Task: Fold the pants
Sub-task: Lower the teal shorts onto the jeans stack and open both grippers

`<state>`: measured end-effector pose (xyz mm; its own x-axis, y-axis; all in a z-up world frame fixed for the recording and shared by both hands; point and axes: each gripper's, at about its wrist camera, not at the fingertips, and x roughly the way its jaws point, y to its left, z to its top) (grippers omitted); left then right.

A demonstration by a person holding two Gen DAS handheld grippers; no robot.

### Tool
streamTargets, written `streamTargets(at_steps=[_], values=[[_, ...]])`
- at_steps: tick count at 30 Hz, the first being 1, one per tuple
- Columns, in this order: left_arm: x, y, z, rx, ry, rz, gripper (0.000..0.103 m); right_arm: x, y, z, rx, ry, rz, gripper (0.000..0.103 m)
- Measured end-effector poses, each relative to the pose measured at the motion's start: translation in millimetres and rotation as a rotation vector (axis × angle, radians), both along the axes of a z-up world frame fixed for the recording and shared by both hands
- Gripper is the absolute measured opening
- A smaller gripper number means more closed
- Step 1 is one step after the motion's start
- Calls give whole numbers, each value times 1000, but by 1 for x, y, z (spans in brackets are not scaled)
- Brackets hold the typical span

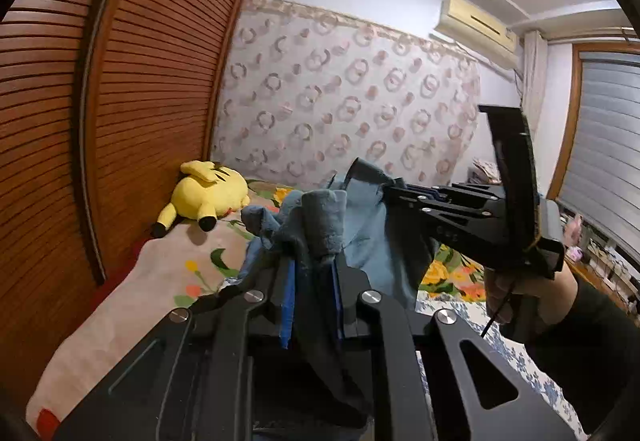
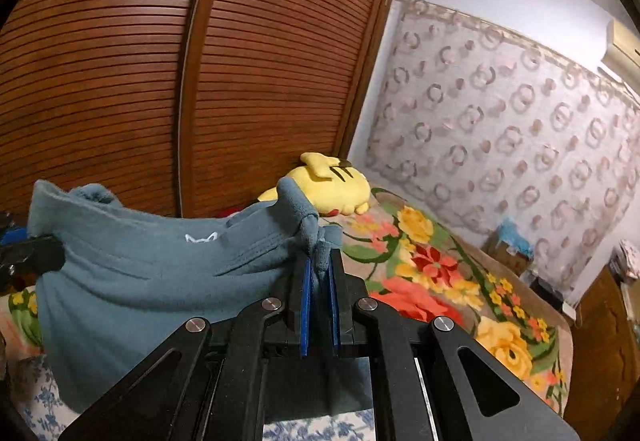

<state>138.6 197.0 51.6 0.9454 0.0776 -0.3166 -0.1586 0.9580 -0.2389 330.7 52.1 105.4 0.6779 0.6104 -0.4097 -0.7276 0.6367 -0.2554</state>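
The blue-grey fleece pants [image 2: 132, 273] hang in the air above the bed, stretched between both grippers at the waistband. My left gripper [image 1: 316, 261] is shut on one bunched waistband corner [image 1: 320, 221]. My right gripper [image 2: 320, 269] is shut on the other corner; it also shows in the left wrist view [image 1: 390, 187], pinching the cloth from the right. A small white embroidered mark [image 2: 201, 238] shows on the pants. The legs hang down out of sight.
A yellow plush toy [image 1: 208, 197] lies on the floral bedspread [image 2: 440, 273] by the brown slatted wardrobe doors [image 2: 200, 81]. A patterned mattress [image 1: 340, 101] leans on the far wall. A wooden cabinet [image 2: 600, 361] stands at the right.
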Motion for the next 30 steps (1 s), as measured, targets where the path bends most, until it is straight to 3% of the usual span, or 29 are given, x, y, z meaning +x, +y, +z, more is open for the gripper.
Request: streamTargets(at_steps=[10, 17, 20, 26, 30], values=[[1, 6, -30, -29, 67, 88, 17, 15, 9, -12, 3, 30, 36, 8], [-4, 4, -33, -23, 73, 110, 20, 20, 3, -10, 13, 74, 59, 8], [-4, 5, -35, -15, 87, 119, 26, 26, -5, -9, 28, 116, 46, 24], [-1, 4, -38, 11, 118, 129, 31, 28, -27, -11, 36, 192, 96, 26], [-1, 6, -40, 12, 130, 139, 34, 40, -23, -19, -9, 202, 56, 26]])
